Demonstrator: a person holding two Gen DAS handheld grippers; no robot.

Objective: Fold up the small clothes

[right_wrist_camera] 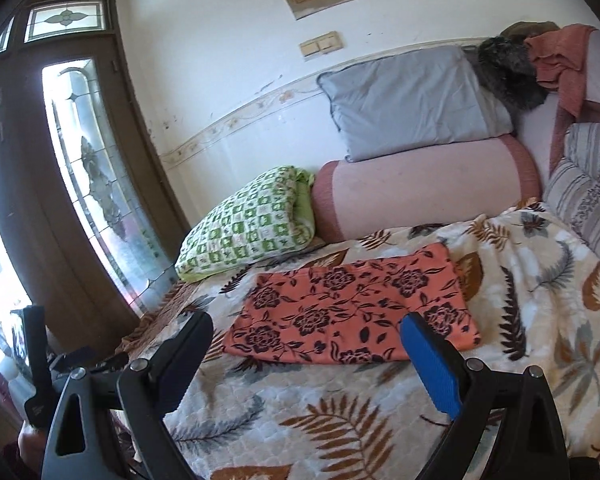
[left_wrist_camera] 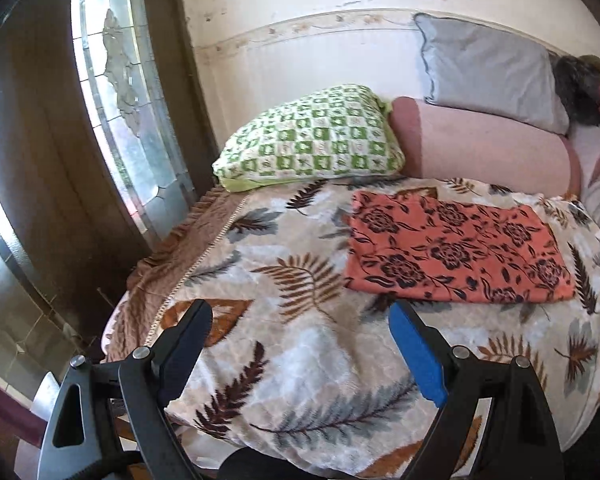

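Observation:
An orange cloth with a black flower print (left_wrist_camera: 456, 250) lies folded into a flat rectangle on the leaf-patterned blanket (left_wrist_camera: 300, 344). The right wrist view shows the same cloth (right_wrist_camera: 352, 312) a little ahead of the fingers. My left gripper (left_wrist_camera: 300, 316) hovers over the blanket, short of the cloth's near left corner, jaws wide apart with nothing between them. My right gripper (right_wrist_camera: 306, 330) stands open just before the cloth's near edge, empty too. The left gripper's black frame (right_wrist_camera: 36, 364) shows at the left edge of the right wrist view.
A green checked pillow (left_wrist_camera: 308, 140), a pink bolster (left_wrist_camera: 484, 144) and a grey pillow (left_wrist_camera: 488, 72) line the wall behind the cloth. A striped cushion (right_wrist_camera: 588, 192) and a pile of clothes (right_wrist_camera: 556, 60) sit at the right. A glass-paned door (left_wrist_camera: 128, 112) stands at the left, past the bed's edge.

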